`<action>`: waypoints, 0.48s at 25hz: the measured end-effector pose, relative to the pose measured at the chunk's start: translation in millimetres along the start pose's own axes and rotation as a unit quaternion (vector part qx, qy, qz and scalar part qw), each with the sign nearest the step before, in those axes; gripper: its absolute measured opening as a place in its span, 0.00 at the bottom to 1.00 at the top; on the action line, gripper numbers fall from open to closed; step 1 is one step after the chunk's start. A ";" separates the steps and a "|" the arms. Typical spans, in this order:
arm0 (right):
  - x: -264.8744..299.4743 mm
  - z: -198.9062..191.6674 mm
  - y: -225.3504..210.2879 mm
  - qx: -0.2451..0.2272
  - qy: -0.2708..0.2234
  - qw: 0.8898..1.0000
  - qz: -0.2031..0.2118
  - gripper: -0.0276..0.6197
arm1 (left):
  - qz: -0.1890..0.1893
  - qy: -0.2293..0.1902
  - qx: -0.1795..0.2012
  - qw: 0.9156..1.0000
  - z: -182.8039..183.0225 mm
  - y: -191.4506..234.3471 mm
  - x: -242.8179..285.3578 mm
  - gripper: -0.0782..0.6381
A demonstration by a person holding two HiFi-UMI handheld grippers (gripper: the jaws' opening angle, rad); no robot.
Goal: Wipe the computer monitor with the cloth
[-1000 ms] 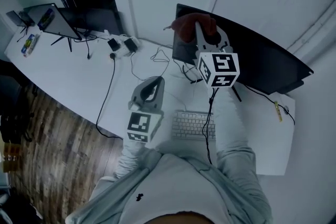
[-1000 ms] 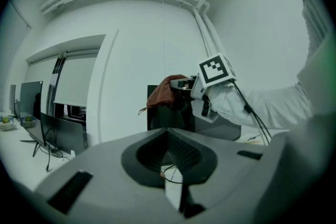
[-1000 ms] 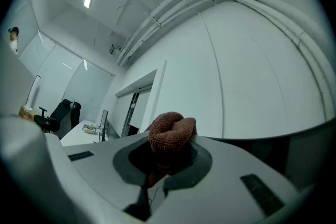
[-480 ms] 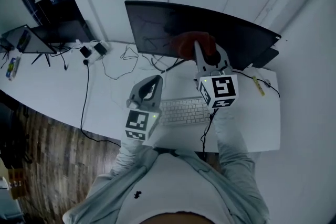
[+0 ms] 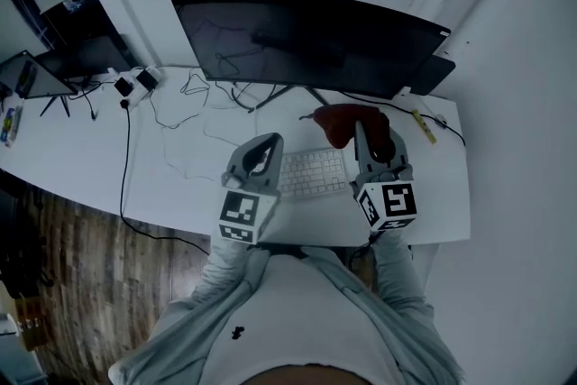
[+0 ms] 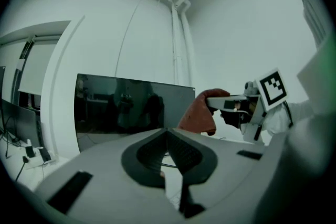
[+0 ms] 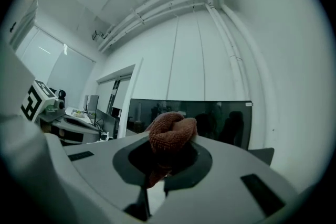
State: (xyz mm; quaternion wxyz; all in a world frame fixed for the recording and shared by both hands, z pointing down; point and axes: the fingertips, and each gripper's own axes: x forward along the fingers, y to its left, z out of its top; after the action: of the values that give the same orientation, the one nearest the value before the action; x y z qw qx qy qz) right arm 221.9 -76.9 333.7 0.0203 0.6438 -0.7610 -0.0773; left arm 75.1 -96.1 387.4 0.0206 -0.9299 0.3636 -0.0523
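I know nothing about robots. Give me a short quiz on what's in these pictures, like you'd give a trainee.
1. Which gripper holds the red-brown cloth? A left, B right, C neither.
2. True or false: the cloth is touching the monitor screen.
3. Fill in: the white thing on the desk between the grippers is a ____.
Key: 1 B, the right gripper, shut on it. 2 False, it hangs apart from the screen. 3 keyboard.
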 end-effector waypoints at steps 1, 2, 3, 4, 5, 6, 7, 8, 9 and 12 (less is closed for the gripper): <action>-10.1 -7.7 -4.4 0.006 0.007 1.000 -0.004 0.10 | -0.001 0.000 -0.003 1.000 -1.1 -5.9 0.4 0.14; -19.4 -15.3 -8.6 0.013 0.012 1.000 -0.008 0.10 | -0.003 -0.001 -0.005 1.000 -2.3 -11.4 0.4 0.14; -27.8 -22.8 -11.9 0.020 0.017 1.000 -0.011 0.10 | -0.003 -0.001 -0.005 1.000 -3.8 -15.9 -0.1 0.14; -35.0 -30.6 -14.1 0.024 0.022 0.999 -0.015 0.10 | -0.003 0.000 -0.005 1.000 -5.9 -19.4 -1.2 0.14; -41.0 -38.8 -15.1 0.026 0.028 0.999 -0.019 0.10 | -0.003 0.001 -0.005 1.000 -8.8 -21.9 -2.9 0.14; -46.0 -47.3 -15.1 0.025 0.036 0.999 -0.023 0.10 | -0.002 0.004 -0.005 1.000 -12.4 -23.8 -5.2 0.14; -50.3 -55.2 -14.6 0.024 0.044 0.998 -0.027 0.10 | -0.001 0.009 -0.007 1.000 -16.7 -25.4 -7.5 0.14; -54.0 -61.9 -14.3 0.023 0.052 0.998 -0.030 0.10 | 0.000 0.013 -0.009 1.000 -21.1 -26.9 -9.3 0.14; -57.4 -67.0 -14.6 0.022 0.058 0.998 -0.032 0.10 | 0.001 0.017 -0.011 1.000 -24.7 -28.5 -10.1 0.14; -67.8 -75.7 -17.8 0.021 0.064 0.997 -0.037 0.10 | 0.005 0.025 -0.014 1.000 -31.4 -32.7 -11.1 0.14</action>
State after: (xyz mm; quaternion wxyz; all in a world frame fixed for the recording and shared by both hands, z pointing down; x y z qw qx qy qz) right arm 260.7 -20.1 410.5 0.0524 0.6753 -0.7354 -0.0211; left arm 85.5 -64.6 420.2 -0.0017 -0.9267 0.3691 -0.0703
